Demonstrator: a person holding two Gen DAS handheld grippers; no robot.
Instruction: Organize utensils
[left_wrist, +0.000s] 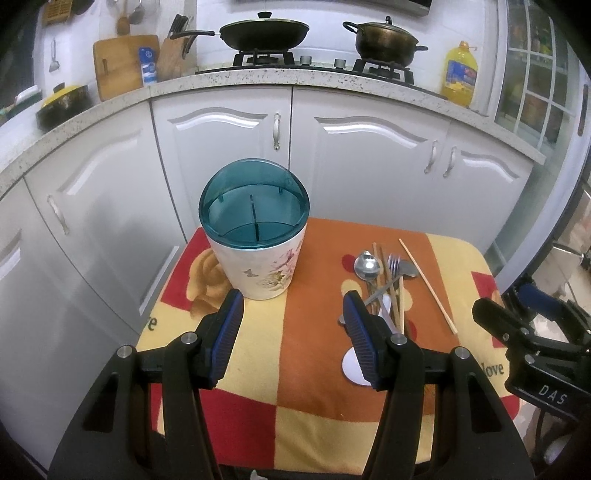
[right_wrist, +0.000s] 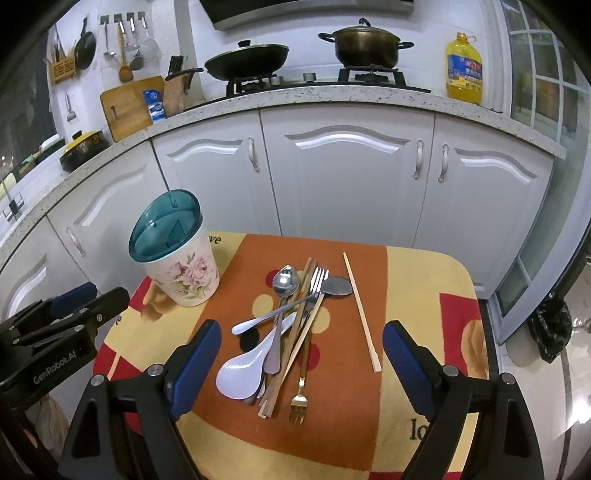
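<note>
Both grippers gape empty above the tablecloth (right_wrist: 424, 280).
Right gripper (right_wrist: 301, 354) and left gripper (left_wrist: 293, 332) wide; utensil pile (right_wrist: 291, 332) runs lengthwise away, beside floral holder (right_wrist: 177, 254).

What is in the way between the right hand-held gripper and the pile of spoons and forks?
Nothing visible. The right hand-held gripper hangs open above the utensil pile, with only air between them.

Floral utensil holder (right_wrist: 181, 273) upright, mixed utensils (right_wrist: 291, 325) heaped beside it
</note>
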